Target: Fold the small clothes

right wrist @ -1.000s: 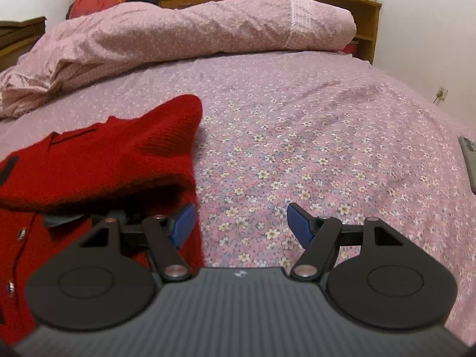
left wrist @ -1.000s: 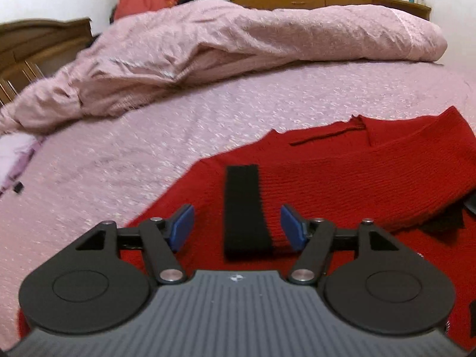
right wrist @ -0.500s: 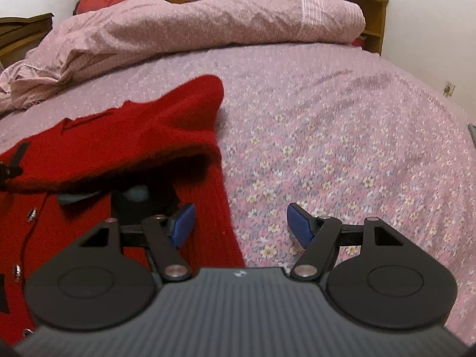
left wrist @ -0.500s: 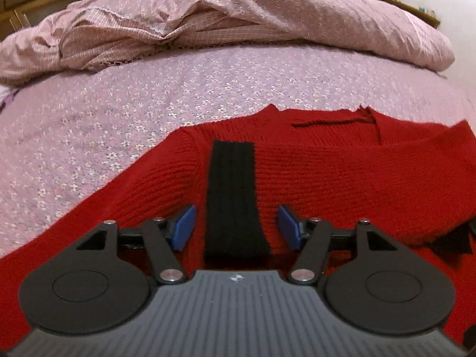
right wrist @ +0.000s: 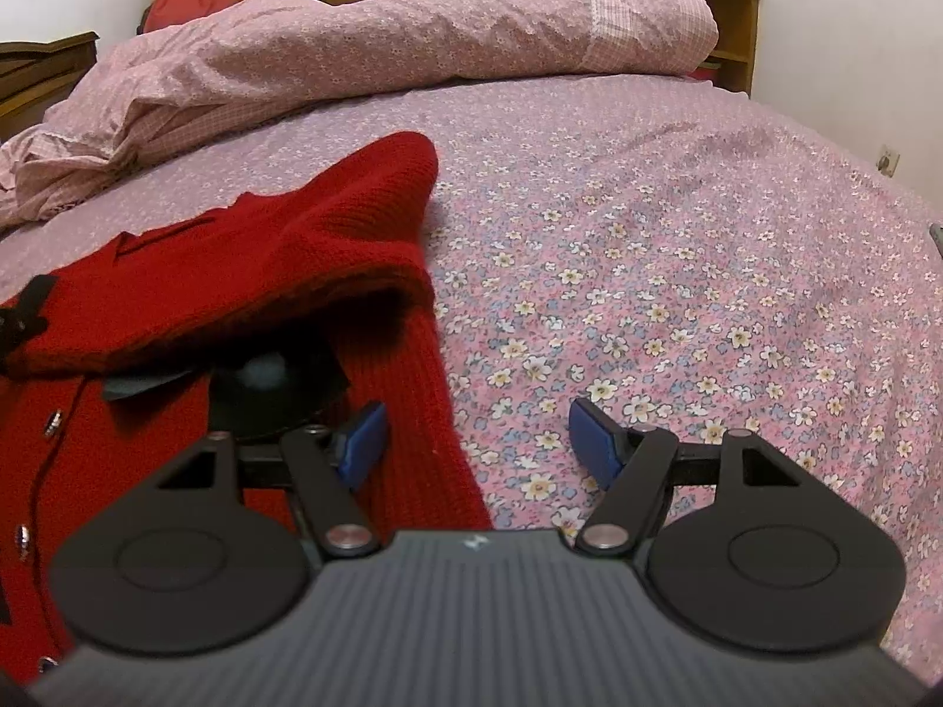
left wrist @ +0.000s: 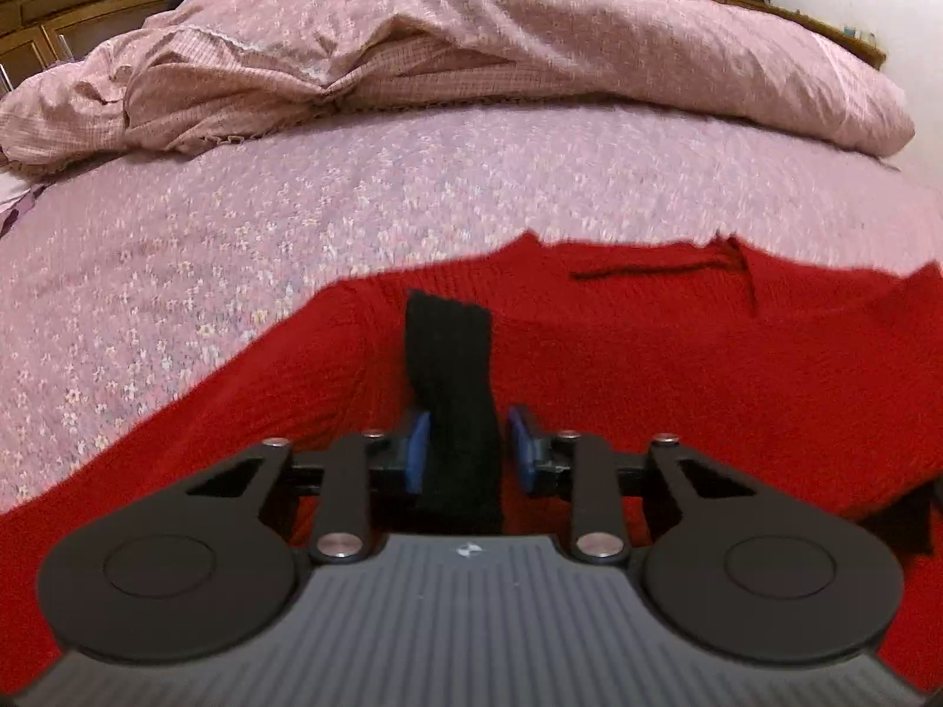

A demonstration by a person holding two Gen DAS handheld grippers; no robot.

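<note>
The red cardigan (left wrist: 678, 365) lies spread on the bed (left wrist: 294, 206), near its front edge, long axis running side to side, neckline towards the duvet (left wrist: 471, 47). At its left, the left gripper (left wrist: 465, 448) has its jaws closed nearly together around the black cuff (left wrist: 451, 377); whether the pads press it I cannot tell. The right gripper (right wrist: 477, 442) hovers wide open and empty over the cardigan's right edge. Judged: sleeve-folding; next, carry the cuff inward across the body.
</note>
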